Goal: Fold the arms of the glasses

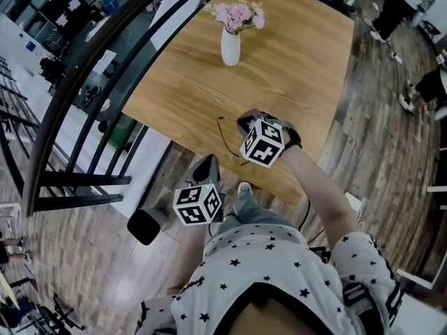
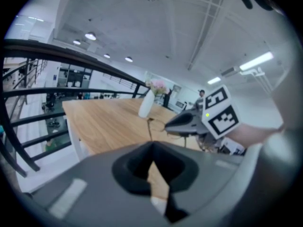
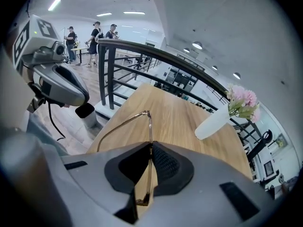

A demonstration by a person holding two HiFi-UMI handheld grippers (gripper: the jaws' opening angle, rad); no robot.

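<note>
Holding: right tool (image 3: 150,148) clamped on glasses (image 3: 150,126) frame
Idling: left tool (image 2: 152,146) shut, empty, 7 o'clock from glasses
Risk: thin frame may slip, dropping onto surface (image 1: 293,68)

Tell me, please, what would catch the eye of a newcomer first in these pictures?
The right hand-held gripper, shut on thin wire-framed glasses, holds them over the wooden table, close to its near edge. Farther along the table stands a white vase of pink flowers. The left hand-held gripper is shut and empty, just off the table's near edge.
</note>
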